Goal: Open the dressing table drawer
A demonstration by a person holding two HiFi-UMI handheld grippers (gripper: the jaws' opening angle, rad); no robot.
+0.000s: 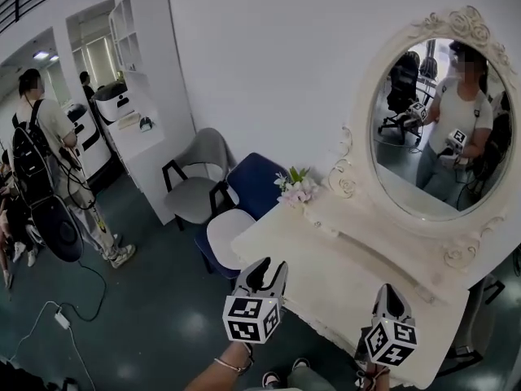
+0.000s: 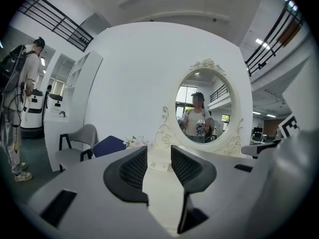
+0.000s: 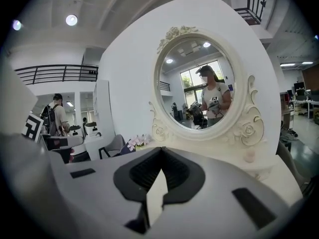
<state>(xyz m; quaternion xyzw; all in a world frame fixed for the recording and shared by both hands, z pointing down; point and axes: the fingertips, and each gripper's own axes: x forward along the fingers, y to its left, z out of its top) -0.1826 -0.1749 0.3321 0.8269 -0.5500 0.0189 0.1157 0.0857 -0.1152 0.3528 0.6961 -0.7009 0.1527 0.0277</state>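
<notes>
Left tongs [image 1: 265, 267] parted, empty, right tongs [image 1: 390, 292] closed, dressing table [image 1: 326, 269] just ahead of both

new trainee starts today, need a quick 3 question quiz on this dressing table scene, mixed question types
1. True or false: the left gripper has its jaws apart with nothing between them.
2. Multiple choice: in the head view, the flowers on the dressing table stand to which side of the mirror? A left, B right, C in front of its middle.
3. Fill in: the right gripper has its jaw tips ____ (apart or together).

Key: 1 true; 2 A; 3 together.
</notes>
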